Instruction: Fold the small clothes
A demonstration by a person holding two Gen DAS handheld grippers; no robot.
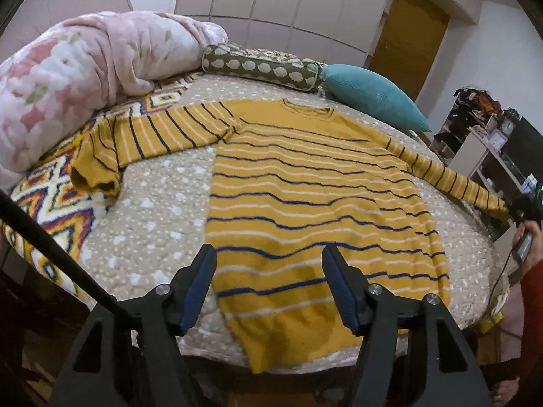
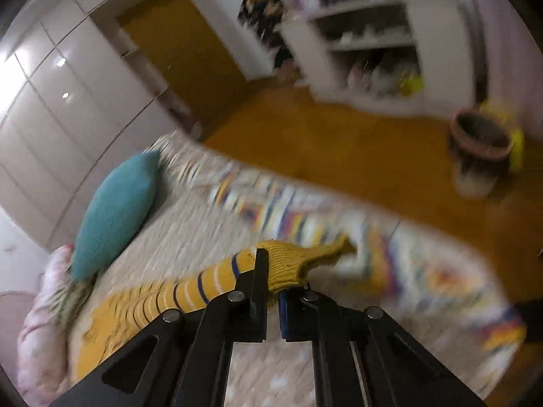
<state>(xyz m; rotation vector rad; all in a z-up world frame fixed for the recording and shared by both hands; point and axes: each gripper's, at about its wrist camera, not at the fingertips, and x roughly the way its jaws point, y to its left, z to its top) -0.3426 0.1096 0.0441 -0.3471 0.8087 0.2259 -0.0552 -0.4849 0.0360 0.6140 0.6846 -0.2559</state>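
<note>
A: Scene, biggest first. Bed (image 1: pixel 163 210) with a beige dotted cover. Yellow striped sweater (image 1: pixel 305 183) lies flat on it, front up, collar at the far side, hem at the near edge. Pink blanket (image 1: pixel 85 68) is bunched far left, spotted bolster (image 1: pixel 261 68) and teal cushion (image 1: pixel 370 95) sit along the far edge.

B: Sleeves?

A: Left sleeve (image 1: pixel 142 139) is spread out to the left, cuff resting on the zigzag throw (image 1: pixel 51 200). Right sleeve (image 1: pixel 441 173) is stretched out to the right and lifted off the cover.

B: By what?

A: Right gripper (image 2: pixel 271 281). Jaws clamped tight on the cuff (image 2: pixel 298 264); knit bunches out past the tips. That view is smeared, so the hand looks to be mid-swing.

B: Left one?

A: Left gripper (image 1: pixel 268 285) hangs over the hem, near side, jaws roughly half spread, nothing between them. Pads are clear of the cloth as far as I can tell.

B: So which step?

A: My read: first fold, right sleeve. Body is laid out, nothing folded yet.

B: Next move?

A: Probably carry the cuff left across the chest and lay the sleeve flat over the stripes, then let go. Keep it low so the sleeve doesn't twist. The left claw could pin the body near the hem so the sweater doesn't drag. Then the same for the left sleeve.

B: Risk?

A: Knit is stretchy; pulling sideways likely skews the whole body.
</note>
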